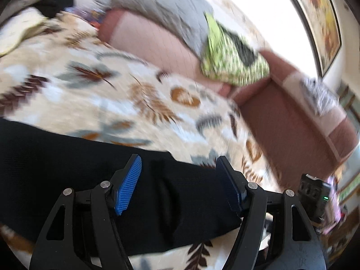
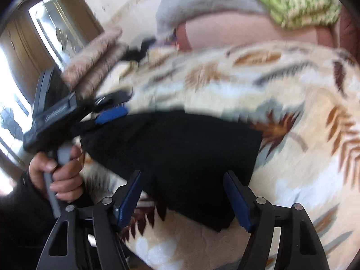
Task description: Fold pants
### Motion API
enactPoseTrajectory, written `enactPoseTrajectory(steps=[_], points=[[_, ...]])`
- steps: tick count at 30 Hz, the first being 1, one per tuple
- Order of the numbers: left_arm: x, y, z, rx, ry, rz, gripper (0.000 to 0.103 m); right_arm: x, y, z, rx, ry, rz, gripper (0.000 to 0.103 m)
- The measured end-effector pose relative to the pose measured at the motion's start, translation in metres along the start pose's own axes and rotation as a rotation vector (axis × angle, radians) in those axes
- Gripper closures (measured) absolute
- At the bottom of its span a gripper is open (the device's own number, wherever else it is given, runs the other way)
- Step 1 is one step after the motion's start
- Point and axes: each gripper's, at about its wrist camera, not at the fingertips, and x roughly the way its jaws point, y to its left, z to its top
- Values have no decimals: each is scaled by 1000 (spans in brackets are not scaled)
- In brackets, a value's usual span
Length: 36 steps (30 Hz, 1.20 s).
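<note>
The black pants (image 1: 94,175) lie folded on a leaf-patterned blanket (image 1: 112,94). My left gripper (image 1: 178,171) is open, its blue pads either side of the cloth's right end, just above it. In the right wrist view the pants (image 2: 180,148) form a dark block on the blanket (image 2: 281,94). My right gripper (image 2: 183,186) is open over the pants' near edge. The left gripper (image 2: 110,112) shows at the pants' far left corner, held by a hand (image 2: 58,171). Both views are motion-blurred.
A pink headboard (image 1: 292,123) with a grey cover (image 1: 162,6) and a green patterned cloth (image 1: 234,56) bounds the bed's far side. Dark clothes (image 1: 56,4) lie at the far corner. A framed picture (image 1: 324,18) hangs on the wall. A wardrobe (image 2: 20,51) stands left.
</note>
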Motion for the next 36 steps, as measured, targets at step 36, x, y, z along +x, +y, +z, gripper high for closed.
enactPoseTrajectory(steps=[36], points=[[-91, 185, -65, -741, -225, 59, 50, 8, -72, -5, 284, 0, -501, 30]])
